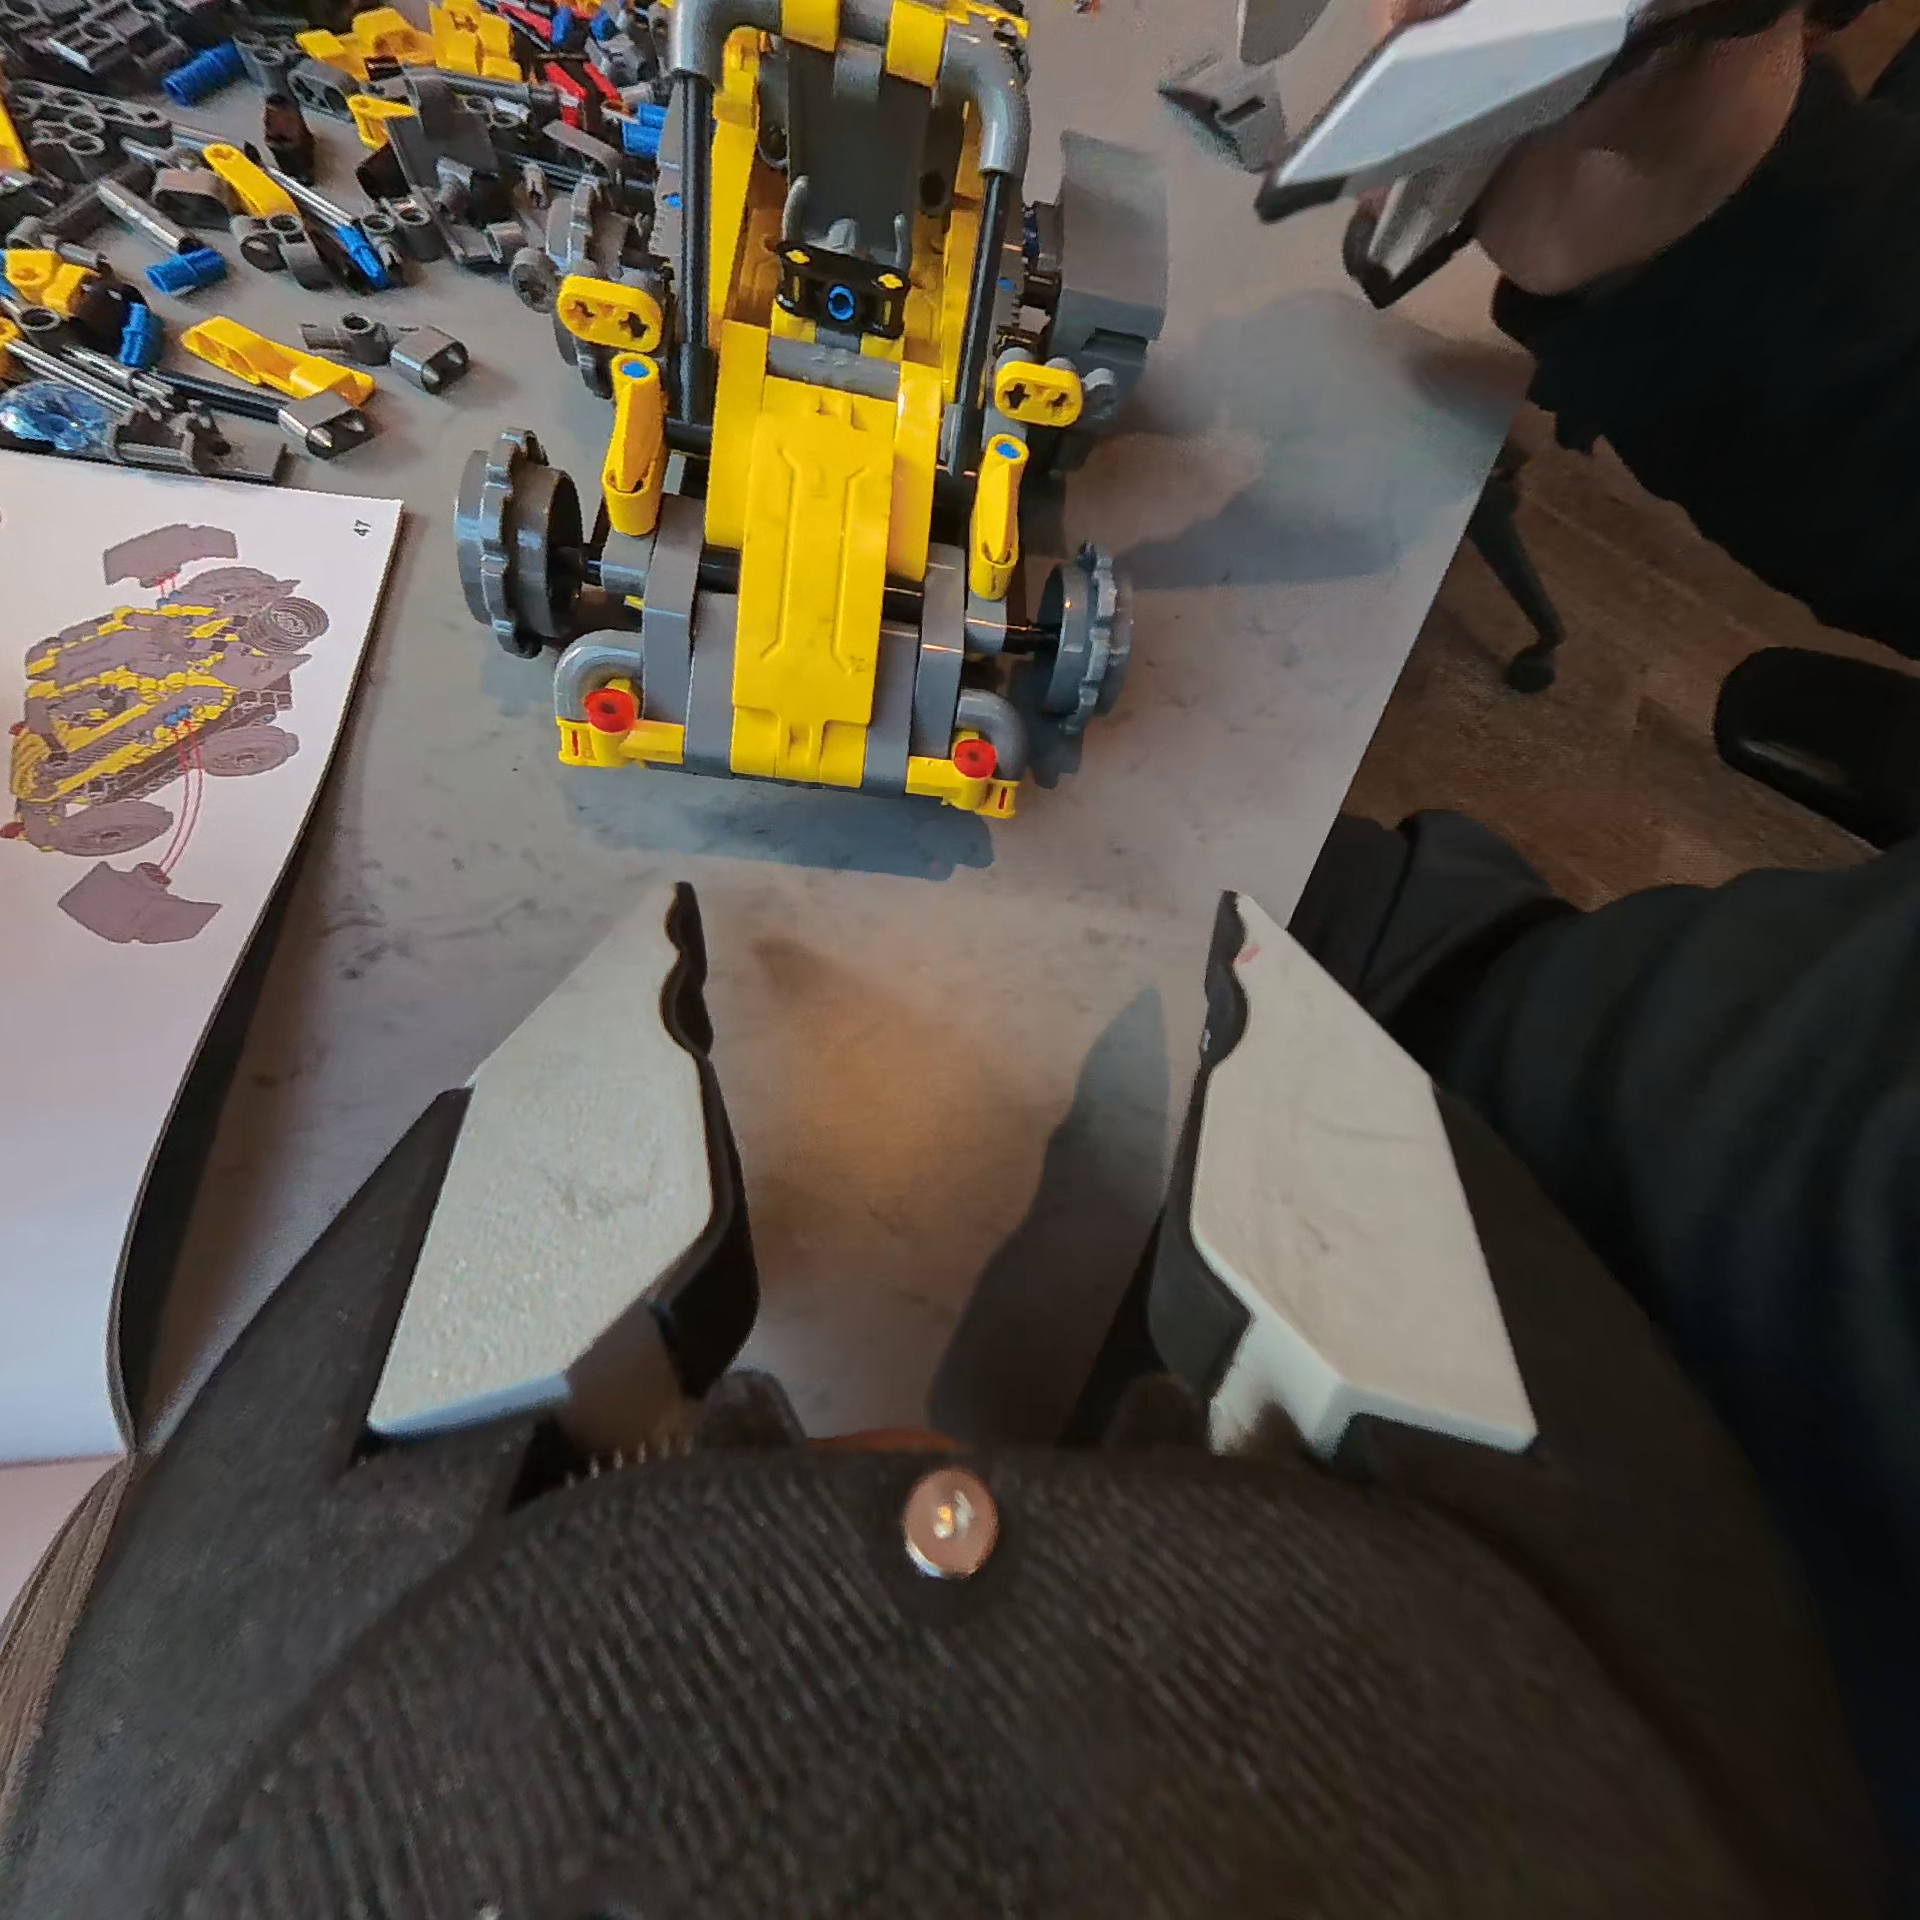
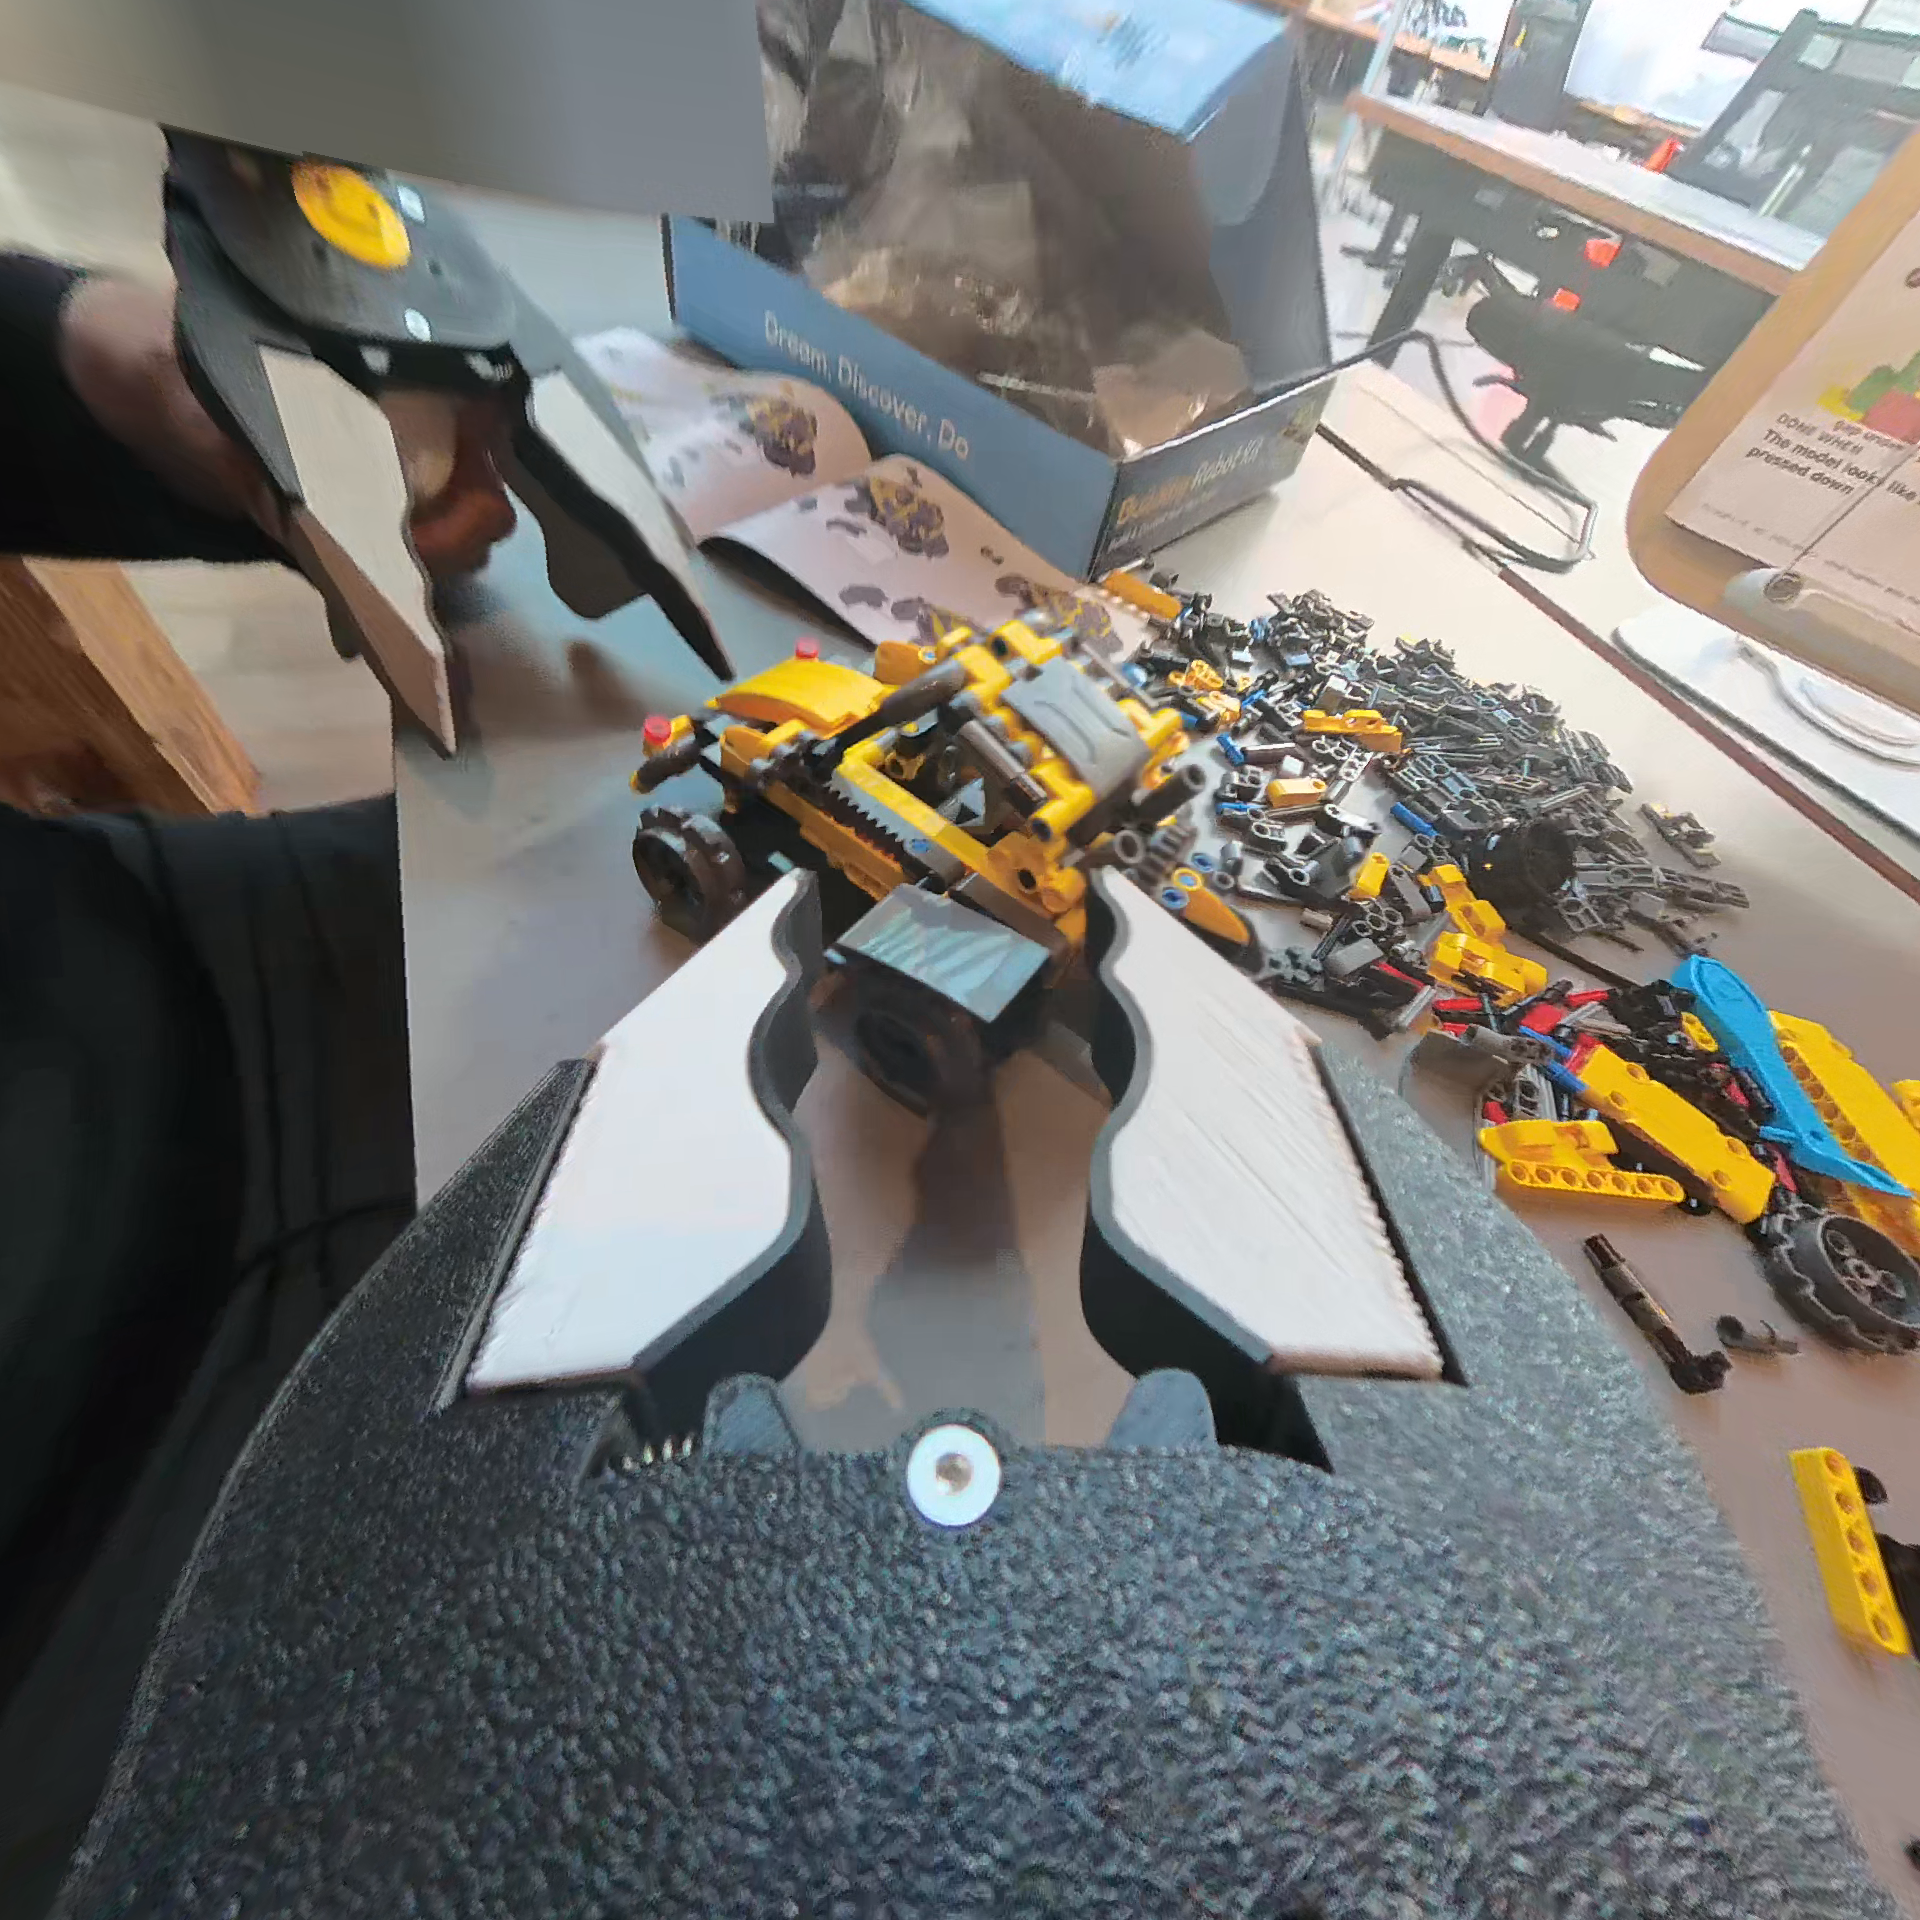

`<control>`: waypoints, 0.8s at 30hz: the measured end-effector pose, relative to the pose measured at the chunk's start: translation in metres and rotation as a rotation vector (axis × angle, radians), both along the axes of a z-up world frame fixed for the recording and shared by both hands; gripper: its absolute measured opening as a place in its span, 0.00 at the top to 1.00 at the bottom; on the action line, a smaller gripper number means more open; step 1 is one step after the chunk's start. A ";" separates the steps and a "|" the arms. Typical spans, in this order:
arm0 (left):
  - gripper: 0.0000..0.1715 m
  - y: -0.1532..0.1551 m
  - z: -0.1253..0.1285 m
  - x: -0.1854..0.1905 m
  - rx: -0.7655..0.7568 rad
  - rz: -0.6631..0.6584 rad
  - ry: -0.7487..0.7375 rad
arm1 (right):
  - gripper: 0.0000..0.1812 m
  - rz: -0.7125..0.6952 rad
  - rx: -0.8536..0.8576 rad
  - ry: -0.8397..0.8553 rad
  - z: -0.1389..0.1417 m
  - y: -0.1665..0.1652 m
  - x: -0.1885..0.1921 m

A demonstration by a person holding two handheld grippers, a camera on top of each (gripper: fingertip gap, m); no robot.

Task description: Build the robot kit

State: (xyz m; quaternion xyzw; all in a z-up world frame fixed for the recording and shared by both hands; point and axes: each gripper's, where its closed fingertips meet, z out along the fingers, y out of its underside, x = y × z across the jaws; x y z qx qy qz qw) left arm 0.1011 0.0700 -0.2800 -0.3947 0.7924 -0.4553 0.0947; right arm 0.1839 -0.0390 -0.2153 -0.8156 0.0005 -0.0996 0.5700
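A yellow and grey brick vehicle (image 1: 821, 468) stands on the grey table (image 1: 935, 1091), its rear with two red studs facing my left gripper (image 1: 956, 899). That gripper is open and empty, a short way before the vehicle. In the right wrist view the vehicle (image 2: 935, 769) lies just past my right gripper (image 2: 951, 883), which is open. Its fingertips (image 2: 1117, 914) flank a grey mudguard piece (image 2: 940, 961) over a wheel without visibly touching it. The right gripper also shows at the top right of the left wrist view (image 1: 1455, 114). The left gripper shows at upper left (image 2: 577, 696).
An open instruction booklet (image 1: 156, 831) lies left. A pile of loose parts (image 2: 1403, 779) lies beyond the vehicle. A yellow and blue part-built assembly (image 2: 1714, 1122), a yellow beam (image 2: 1849, 1548), a blue box (image 2: 987, 416) and a stand with a sheet (image 2: 1808, 416) are nearby. The table edge (image 1: 1403, 727) runs close on the right.
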 end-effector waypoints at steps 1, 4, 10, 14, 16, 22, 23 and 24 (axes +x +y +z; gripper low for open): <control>0.46 -0.001 0.000 -0.001 -0.014 -0.007 0.007 | 0.73 0.002 0.033 0.026 0.005 -0.002 0.004; 0.48 -0.002 0.003 -0.003 -0.061 -0.028 0.025 | 0.70 0.002 0.109 0.099 0.013 -0.008 0.022; 0.60 -0.002 0.015 -0.005 -0.183 -0.052 0.028 | 0.67 0.042 0.152 0.164 0.009 -0.008 0.037; 0.67 -0.002 0.021 -0.008 -0.221 -0.071 0.010 | 0.67 0.038 0.155 0.164 0.001 -0.006 0.046; 0.67 -0.004 0.021 -0.010 -0.219 -0.085 0.005 | 0.67 0.053 0.162 0.180 0.002 -0.005 0.046; 0.76 -0.006 0.027 -0.015 -0.225 -0.113 -0.056 | 0.66 0.068 0.183 0.194 0.004 -0.006 0.046; 0.77 -0.006 0.028 -0.015 -0.228 -0.114 -0.062 | 0.66 0.071 0.187 0.200 0.005 -0.007 0.046; 0.78 -0.006 0.029 -0.015 -0.230 -0.115 -0.065 | 0.66 0.073 0.190 0.206 0.005 -0.007 0.046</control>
